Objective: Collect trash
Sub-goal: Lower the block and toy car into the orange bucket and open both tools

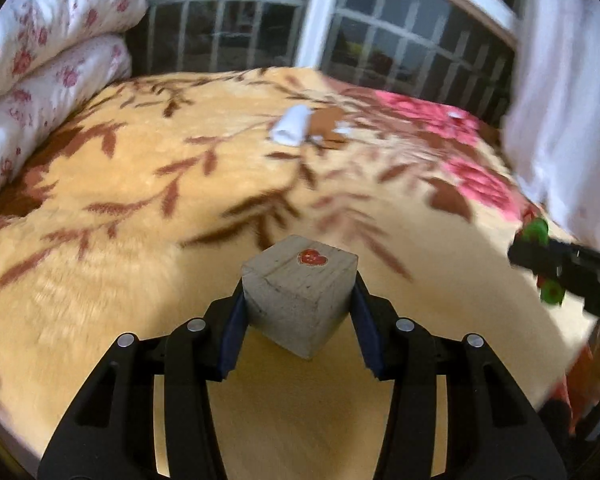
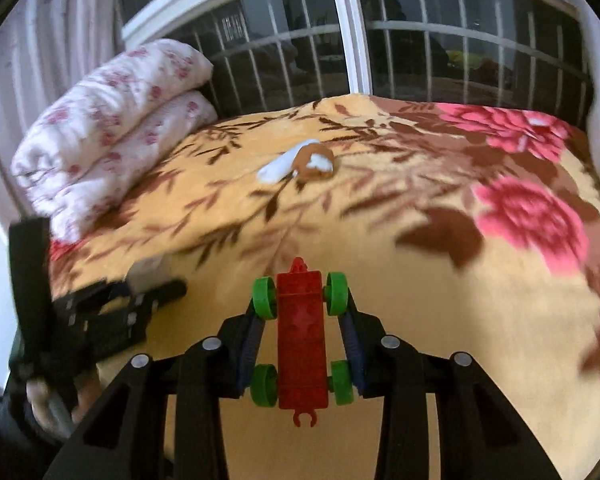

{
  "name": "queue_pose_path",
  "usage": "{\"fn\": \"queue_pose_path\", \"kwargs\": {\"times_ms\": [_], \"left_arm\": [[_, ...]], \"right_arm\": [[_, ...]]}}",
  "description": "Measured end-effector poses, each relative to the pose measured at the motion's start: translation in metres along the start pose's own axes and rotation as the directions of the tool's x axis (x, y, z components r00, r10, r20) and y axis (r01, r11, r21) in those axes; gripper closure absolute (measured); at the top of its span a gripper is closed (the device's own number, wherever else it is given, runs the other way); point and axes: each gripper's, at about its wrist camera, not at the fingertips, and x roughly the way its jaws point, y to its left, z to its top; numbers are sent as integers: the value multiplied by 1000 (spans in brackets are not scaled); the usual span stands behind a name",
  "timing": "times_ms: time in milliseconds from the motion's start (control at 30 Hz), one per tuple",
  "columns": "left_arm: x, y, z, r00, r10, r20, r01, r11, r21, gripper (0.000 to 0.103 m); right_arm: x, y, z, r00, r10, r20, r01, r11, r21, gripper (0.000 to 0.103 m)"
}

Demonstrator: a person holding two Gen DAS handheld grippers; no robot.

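Note:
My left gripper [image 1: 300, 292] is shut on a grey wooden cube [image 1: 300, 296] with a red heart sticker, held above the bed blanket. My right gripper [image 2: 300, 312] is shut on a red toy car [image 2: 301, 340] with green wheels, also above the blanket. A crumpled white paper piece [image 1: 292, 125] lies mid-bed beside a brown and white scrap [image 1: 326, 124]; both show in the right wrist view, paper [image 2: 276, 168] and scrap [image 2: 314, 160]. Small white bits [image 2: 538, 121] lie on the pink flower far right. The right gripper shows at the left view's right edge [image 1: 556, 268]; the left gripper shows at the right view's left edge [image 2: 112, 312].
The bed has a yellow floral blanket [image 2: 420, 320]. A folded white floral quilt [image 2: 112, 120] sits at the left head of the bed. A barred window [image 2: 420, 48] runs behind the bed. A white curtain [image 1: 564, 100] hangs at the right.

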Motion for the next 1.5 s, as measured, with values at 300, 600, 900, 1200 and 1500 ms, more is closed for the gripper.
{"fn": "queue_pose_path", "kwargs": {"times_ms": [300,600,900,1200,1500], "left_arm": [[-86,-46,-82,993,-107,-51,113,983,144,56],[-46,-70,-175,956,23,-291,46,972,229,56],[40,-71,-215,841,132,-525,35,955,295,56],[77,-70,-237,774,176,-609,49,941,334,56],[84,-73,-242,762,229,-606,31,922,387,20]], "right_arm": [[-91,19,-132,1000,18,-3,-18,1000,18,66],[-55,17,-209,973,59,-224,-41,996,83,66],[24,21,-240,877,0,-481,-1,1000,-1,66],[67,17,-256,804,-14,-594,-7,999,-32,65],[66,8,-260,808,-1,-589,14,1000,17,40]]}}
